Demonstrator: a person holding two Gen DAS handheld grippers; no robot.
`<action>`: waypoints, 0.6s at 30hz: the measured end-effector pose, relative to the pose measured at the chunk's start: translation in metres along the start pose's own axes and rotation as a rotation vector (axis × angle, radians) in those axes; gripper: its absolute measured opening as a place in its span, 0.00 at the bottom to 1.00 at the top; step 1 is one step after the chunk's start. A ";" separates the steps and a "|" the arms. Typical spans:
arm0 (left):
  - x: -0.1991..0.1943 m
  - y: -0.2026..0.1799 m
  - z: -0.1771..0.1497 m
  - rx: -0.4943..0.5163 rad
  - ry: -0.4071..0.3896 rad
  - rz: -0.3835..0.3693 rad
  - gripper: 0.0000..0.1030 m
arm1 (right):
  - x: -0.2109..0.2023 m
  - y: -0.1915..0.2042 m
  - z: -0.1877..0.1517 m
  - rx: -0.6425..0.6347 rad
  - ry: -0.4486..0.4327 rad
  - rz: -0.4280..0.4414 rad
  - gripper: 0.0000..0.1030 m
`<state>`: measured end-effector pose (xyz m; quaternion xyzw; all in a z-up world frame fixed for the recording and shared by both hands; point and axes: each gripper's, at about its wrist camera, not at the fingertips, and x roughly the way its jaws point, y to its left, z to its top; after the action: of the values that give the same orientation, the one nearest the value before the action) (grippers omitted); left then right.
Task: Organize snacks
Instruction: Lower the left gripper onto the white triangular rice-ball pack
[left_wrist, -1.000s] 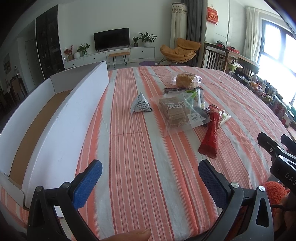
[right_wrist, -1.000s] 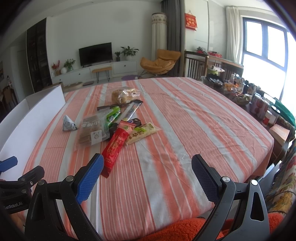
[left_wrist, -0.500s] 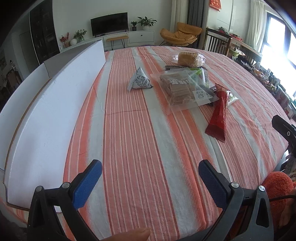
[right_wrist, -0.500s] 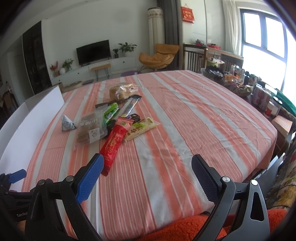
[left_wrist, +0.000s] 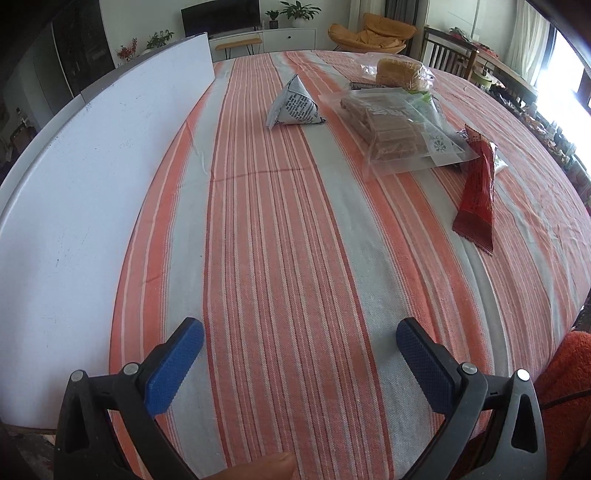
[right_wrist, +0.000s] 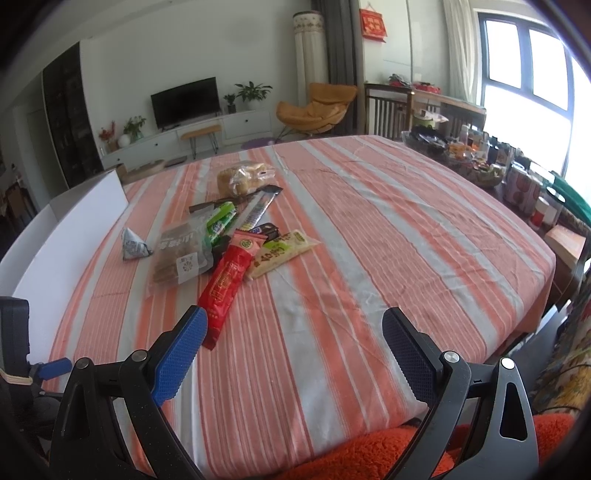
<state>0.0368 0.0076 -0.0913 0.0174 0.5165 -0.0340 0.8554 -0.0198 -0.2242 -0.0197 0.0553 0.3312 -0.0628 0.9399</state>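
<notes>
Orange-and-white striped cloth (left_wrist: 295, 229) covers the table under both tools. The left gripper (left_wrist: 299, 347) hangs low over the near edge with its blue-padded jaws spread wide and nothing between them. Just to its left stands the white wall of a cardboard box (left_wrist: 96, 184), running forward along the cloth. Ahead of it and slightly right sits a small grey-white triangular packet (left_wrist: 293, 105), alone. Further right lies a clear bag of brown biscuits (left_wrist: 395, 129), and beyond that a bagged bread loaf (left_wrist: 400, 72). Well to the right, nearer than the biscuits, a long red packet (left_wrist: 478, 188) lies lengthwise. An orange fuzzy sleeve (left_wrist: 569, 373) shows at the right.

The right gripper (right_wrist: 295, 350) is likewise released, jaws wide apart and empty, above the near cloth. Its left pad is just short of the red packet's (right_wrist: 227, 282) near end. Ahead and left is the snack pile: the biscuit bag (right_wrist: 179, 254), a green packet (right_wrist: 221, 219), a pale yellow packet (right_wrist: 282, 251) touching the red one, a long silver stick pack (right_wrist: 258, 208), and the loaf (right_wrist: 242, 177) farthest off. The triangular packet (right_wrist: 133, 245) sits apart at the pile's left, near the box (right_wrist: 66, 229).
</notes>
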 end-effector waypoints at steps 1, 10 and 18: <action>0.001 0.001 0.001 -0.003 -0.001 0.001 1.00 | 0.000 -0.001 0.000 0.002 0.002 0.001 0.95; 0.007 0.002 0.013 -0.017 -0.019 0.007 1.00 | 0.001 -0.009 0.001 0.033 0.012 0.016 0.95; 0.009 0.018 0.093 -0.113 -0.026 -0.080 1.00 | 0.002 -0.011 0.000 0.047 0.019 0.024 0.95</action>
<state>0.1244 0.0190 -0.0562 -0.0520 0.5067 -0.0394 0.8597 -0.0201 -0.2356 -0.0211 0.0818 0.3378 -0.0588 0.9358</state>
